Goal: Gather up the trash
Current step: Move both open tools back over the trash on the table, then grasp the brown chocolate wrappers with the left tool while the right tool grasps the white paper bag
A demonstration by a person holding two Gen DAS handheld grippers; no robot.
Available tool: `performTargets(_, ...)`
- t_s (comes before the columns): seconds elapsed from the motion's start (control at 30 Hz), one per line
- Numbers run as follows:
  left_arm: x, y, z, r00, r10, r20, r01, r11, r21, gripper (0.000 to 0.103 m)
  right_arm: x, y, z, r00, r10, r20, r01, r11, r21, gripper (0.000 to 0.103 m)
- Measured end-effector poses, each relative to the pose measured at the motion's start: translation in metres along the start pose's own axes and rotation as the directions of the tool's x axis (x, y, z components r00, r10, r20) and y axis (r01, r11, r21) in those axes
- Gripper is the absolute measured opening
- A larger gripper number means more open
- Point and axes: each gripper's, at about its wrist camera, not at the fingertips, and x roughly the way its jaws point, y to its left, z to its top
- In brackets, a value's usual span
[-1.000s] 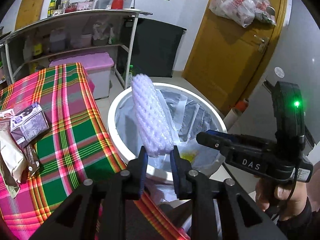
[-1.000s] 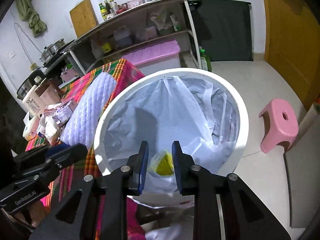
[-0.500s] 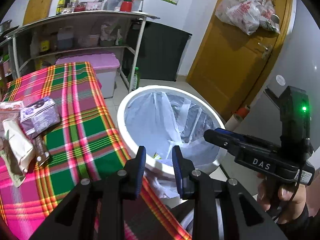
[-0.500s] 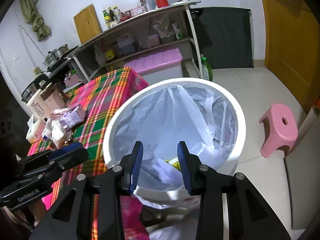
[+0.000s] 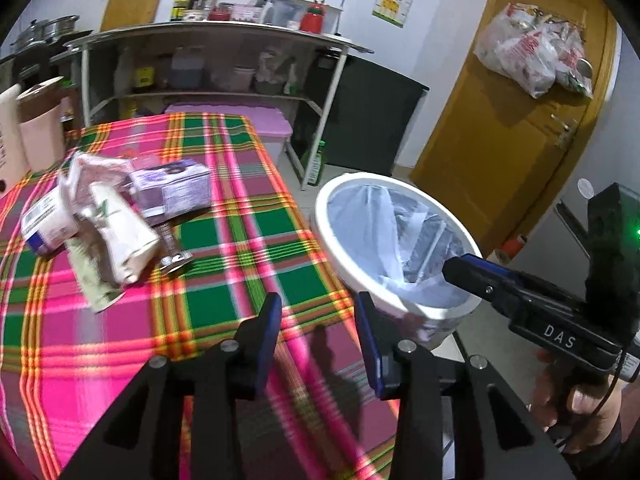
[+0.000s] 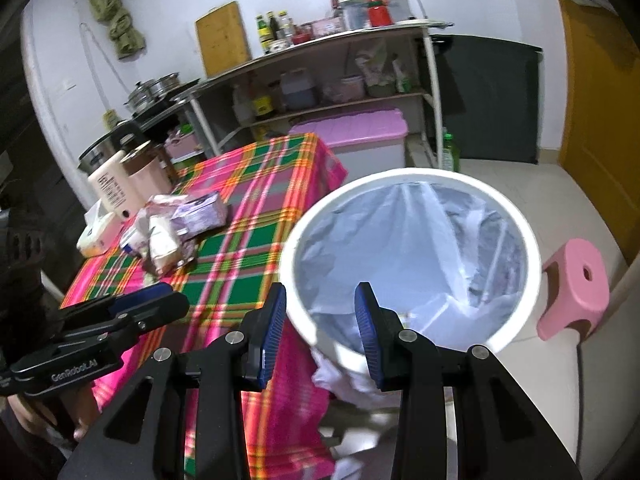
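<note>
A white trash bin (image 5: 344, 236) with a pale plastic liner stands at the right edge of the plaid-covered table (image 5: 224, 280); it also shows in the right wrist view (image 6: 532, 248). A pile of trash lies on the cloth: a purple carton (image 5: 172, 188), a crumpled white and green packet (image 5: 120, 236) and other wrappers; the pile also shows in the right wrist view (image 6: 172, 232). My left gripper (image 5: 318, 312) is open and empty above the cloth, near the bin. My right gripper (image 6: 320, 312) is open and empty over the bin's near rim.
A pink cup (image 5: 40, 136) and a white bottle (image 6: 108, 188) stand at the table's far left. A metal shelf (image 5: 208, 68) with bottles and a pink storage box (image 6: 360, 136) stand behind. A pink stool (image 6: 576, 292) is on the floor right of the bin. An orange door (image 5: 508, 120) is at the right.
The left gripper let go of the white foam net, which is no longer in view, and swung left over the table. Both grippers have opened wider.
</note>
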Motion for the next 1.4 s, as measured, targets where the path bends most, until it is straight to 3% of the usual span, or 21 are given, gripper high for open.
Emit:
performTargets(0.33, -0.02, 0.039, -0.015, 0.997, 0.077, 0.02, -0.075, 0.995, -0.06, 0.039, 0.026, 0.04, -0.005, 0.993, 0.095, -0.065, -0.099, 0.993, -0.067, 0.037)
performTargets(0.8, -0.035, 0.097, -0.019, 0.983, 0.178, 0.048, -0.168, 0.97, -0.174, 0.039, 0.059, 0.082, 0.005, 0.978, 0.16, -0.133, -0.18, 0.971, -0.155, 0.037)
performTargets(1.23, -0.04, 0.138, -0.02, 0.974, 0.221, 0.054, -0.202, 0.949, -0.243, 0.039, 0.117, 0.138, 0.026, 0.957, 0.228, -0.18, -0.269, 0.93, -0.252, 0.037)
performTargets(1.4, -0.041, 0.151, -0.02, 0.973, 0.223, 0.059, -0.2, 0.943, -0.265, 0.039, 0.14, 0.152, 0.031, 0.95, 0.234, -0.209, -0.287, 0.917, -0.277, 0.044)
